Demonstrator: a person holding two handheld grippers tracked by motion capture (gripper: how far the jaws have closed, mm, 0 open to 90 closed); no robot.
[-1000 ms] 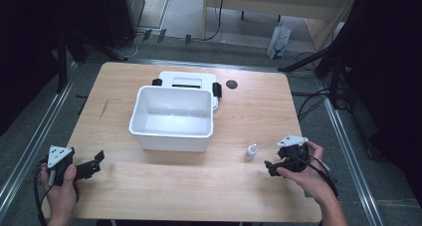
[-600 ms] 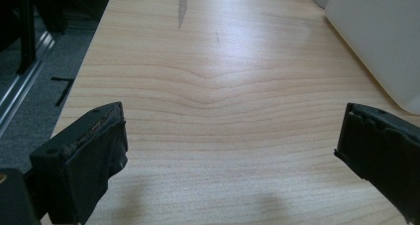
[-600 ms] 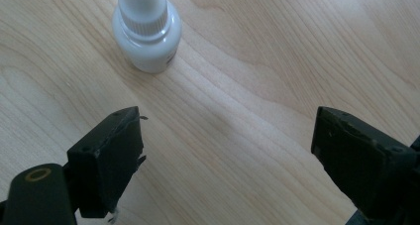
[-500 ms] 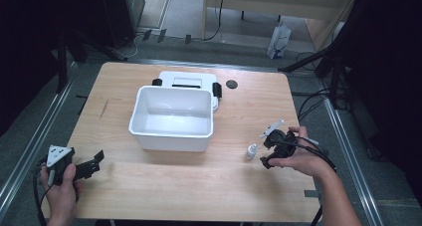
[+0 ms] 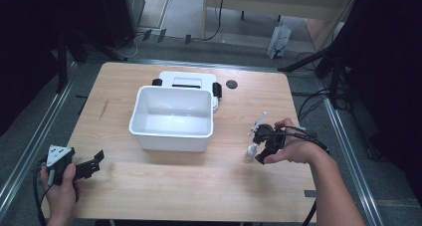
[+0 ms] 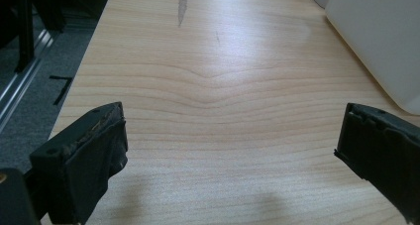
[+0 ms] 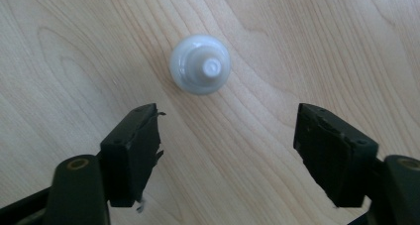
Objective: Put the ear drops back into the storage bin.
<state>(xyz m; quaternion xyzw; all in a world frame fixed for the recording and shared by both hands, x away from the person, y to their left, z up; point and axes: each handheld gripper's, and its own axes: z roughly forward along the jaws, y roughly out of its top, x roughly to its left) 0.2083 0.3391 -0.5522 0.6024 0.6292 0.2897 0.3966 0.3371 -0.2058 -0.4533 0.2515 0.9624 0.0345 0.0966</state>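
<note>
A small white bottle (image 5: 252,150) stands upright on the wooden table right of the white tub (image 5: 171,117). My right gripper (image 5: 261,149) points steeply down just beside and above it, open. Seen from above in the right gripper view, the bottle (image 7: 200,64) lies a little beyond the gap between the spread black fingers (image 7: 132,153), untouched. My left gripper (image 5: 94,164) rests at the table's front left corner, open, aimed toward the tub. In the left gripper view its gripper (image 6: 230,155) has only bare wood between the jaws, with the tub's wall (image 6: 381,41) at the upper right.
Behind the tub lies a white lid or base with black clips (image 5: 186,81). A small dark disc (image 5: 231,84) sits near the table's back edge. Metal rails run along both sides of the table (image 5: 164,191), cables trail on the floor at right.
My right gripper has moved forward and left from the table's right front, tipped downward, and now hovers over the small bottle. The left gripper has stayed put.
</note>
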